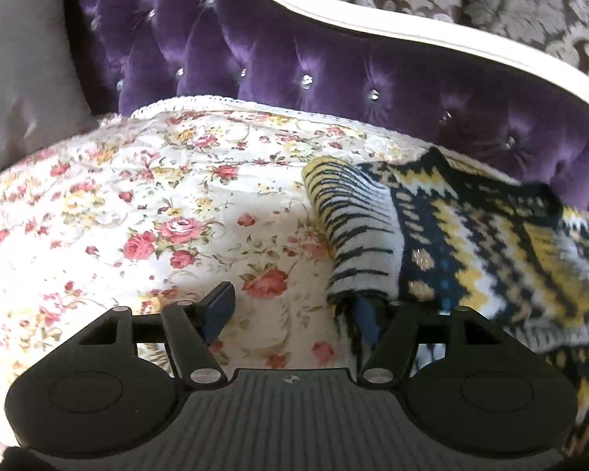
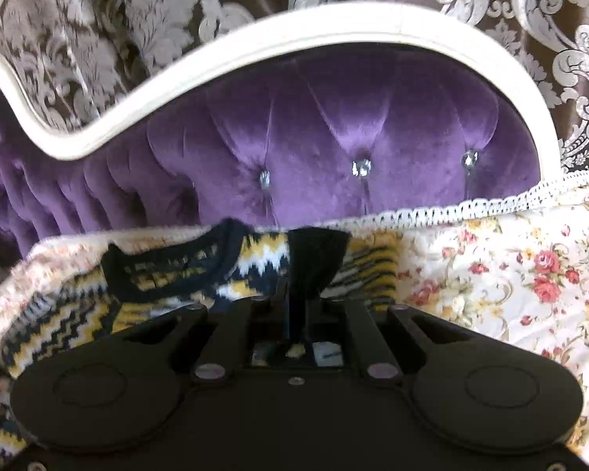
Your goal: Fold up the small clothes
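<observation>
Held low over the sofa seat, the left gripper (image 1: 292, 310) had its blue-padded jaws spread apart, with only flowered cloth showing in the gap between them. Its left pad stood clear above the white bedspread printed with red and yellow roses (image 1: 137, 204), while its right pad sat at the hem of the small knitted sweater in navy, yellow and white zigzag bands (image 1: 471, 235), tucked under a turned-back flap that showed the striped underside. Whether that pad actually touched the wool was hard to judge, since the fabric hid its tip. The sweater lay on the bedspread to the right of this gripper, near the purple tufted velvet backrest studded with crystal buttons (image 1: 294, 59), which was edged by a cream curved wooden frame (image 1: 373, 19). A pale grey cushion (image 1: 23, 70) leaned at the far left.

Further right, the right gripper (image 2: 296, 306) was clenched on a dark navy ribbed edge of the same sweater, the cloth bunching up just above its closed jaws. The sweater's navy neckline (image 2: 157, 267) lay to the left of that grip, and open bedspread with a white crocheted border (image 2: 471, 210) stretched away on the right. Brown damask drapery with silver scrolls (image 2: 98, 19) hung behind the frame.
</observation>
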Demonstrator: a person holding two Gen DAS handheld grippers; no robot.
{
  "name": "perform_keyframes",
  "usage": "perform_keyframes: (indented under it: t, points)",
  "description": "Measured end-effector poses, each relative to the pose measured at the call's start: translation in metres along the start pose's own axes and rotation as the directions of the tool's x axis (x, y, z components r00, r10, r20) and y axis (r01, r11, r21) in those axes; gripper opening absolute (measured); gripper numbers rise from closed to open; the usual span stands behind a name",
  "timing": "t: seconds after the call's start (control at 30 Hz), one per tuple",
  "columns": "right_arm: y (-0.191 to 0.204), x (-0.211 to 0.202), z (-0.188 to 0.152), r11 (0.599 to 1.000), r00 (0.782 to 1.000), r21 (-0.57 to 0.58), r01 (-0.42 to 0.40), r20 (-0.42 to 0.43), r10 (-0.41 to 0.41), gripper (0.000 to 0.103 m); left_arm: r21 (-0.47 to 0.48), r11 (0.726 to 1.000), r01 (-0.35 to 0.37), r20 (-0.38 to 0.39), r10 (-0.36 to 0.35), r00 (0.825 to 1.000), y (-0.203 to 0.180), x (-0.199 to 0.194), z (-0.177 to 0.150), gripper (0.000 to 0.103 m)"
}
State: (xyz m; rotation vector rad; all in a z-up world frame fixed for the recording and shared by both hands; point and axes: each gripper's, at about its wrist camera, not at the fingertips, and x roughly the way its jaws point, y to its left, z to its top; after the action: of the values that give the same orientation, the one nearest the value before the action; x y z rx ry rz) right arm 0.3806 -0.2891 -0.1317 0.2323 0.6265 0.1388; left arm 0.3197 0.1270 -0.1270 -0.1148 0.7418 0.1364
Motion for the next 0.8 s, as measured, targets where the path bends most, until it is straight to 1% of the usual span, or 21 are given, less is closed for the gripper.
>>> perform_keyframes:
  t: [0.03,0.1,0.17,0.23,0.27,0.3,0.33,0.4,0.47,0.5,0.53,0.6,0.67,0.73,0.77,0.8]
  points:
    - [-0.005,0.006,-0.002,1.000,0.999,0.020,0.009,-0.036,-0.008,0.018,0.003,1.000,0.002,-0.005,-0.002,1.000,0.000,-0.001,-0.001,0.064]
    - [-0.016,0.017,-0.009,0.998,0.995,0.052,0.033,-0.100,-0.028,0.020,0.006,1.000,0.011,-0.020,-0.011,1.000,0.003,-0.004,-0.002,0.064]
    - [-0.024,0.014,-0.013,0.997,0.995,0.078,0.029,-0.096,-0.022,0.020,0.010,1.000,0.004,-0.036,-0.004,0.999,0.009,-0.011,-0.005,0.063]
    - [-0.027,0.005,-0.013,0.995,0.996,0.097,0.030,-0.081,-0.022,0.033,0.016,1.000,-0.011,-0.050,0.011,0.999,0.017,-0.021,-0.008,0.063]
    - [-0.027,0.000,-0.012,0.995,0.997,0.096,0.036,-0.069,-0.029,0.037,0.011,1.000,-0.010,-0.032,0.010,0.999,0.020,-0.029,-0.008,0.063]
    - [-0.026,-0.007,-0.011,0.995,0.998,0.087,0.045,-0.047,-0.041,0.042,0.003,1.000,-0.017,-0.004,0.017,1.000,0.022,-0.037,-0.006,0.063]
    - [-0.024,-0.012,-0.010,0.996,0.998,0.077,0.053,-0.027,-0.051,0.043,0.004,1.000,-0.019,0.024,0.019,1.000,0.022,-0.046,-0.003,0.063]
    - [-0.017,-0.019,-0.007,0.998,0.999,0.055,0.044,0.005,-0.044,0.043,0.022,1.000,-0.016,0.086,0.014,0.996,0.012,-0.061,0.007,0.063]
    - [-0.009,-0.020,-0.004,0.999,0.999,0.036,0.036,0.025,-0.037,0.043,0.054,0.999,0.006,0.127,-0.013,0.992,-0.002,-0.067,0.018,0.063]
    - [-0.002,-0.019,-0.004,0.999,0.999,0.017,0.033,0.030,-0.034,0.044,0.075,0.997,0.023,0.137,-0.033,0.990,-0.012,-0.066,0.026,0.063]
    - [0.006,-0.016,-0.003,0.999,0.999,-0.008,0.031,0.027,-0.031,0.049,0.093,0.995,0.027,0.138,-0.040,0.990,-0.020,-0.062,0.031,0.063]
    - [0.018,-0.011,-0.004,0.998,0.999,-0.048,0.031,0.023,-0.030,0.056,0.129,0.992,0.012,0.129,-0.029,0.991,-0.037,-0.046,0.039,0.063]
    - [0.029,-0.006,-0.006,0.995,0.999,-0.091,0.035,0.019,-0.034,0.057,0.162,0.987,-0.003,0.098,-0.013,0.995,-0.046,-0.025,0.042,0.063]
    - [0.034,0.003,-0.009,0.992,0.999,-0.118,0.038,-0.010,-0.039,0.056,0.216,0.974,-0.067,0.056,0.056,0.997,-0.049,-0.005,0.034,0.065]
    - [0.034,0.007,-0.012,0.990,0.998,-0.130,0.054,-0.027,-0.057,0.056,0.239,0.966,-0.097,0.027,0.093,0.995,-0.048,0.008,0.030,0.067]
    - [0.034,0.011,-0.014,0.986,0.996,-0.146,0.076,-0.042,-0.083,0.056,0.240,0.966,-0.097,0.001,0.099,0.995,-0.042,0.015,0.025,0.073]
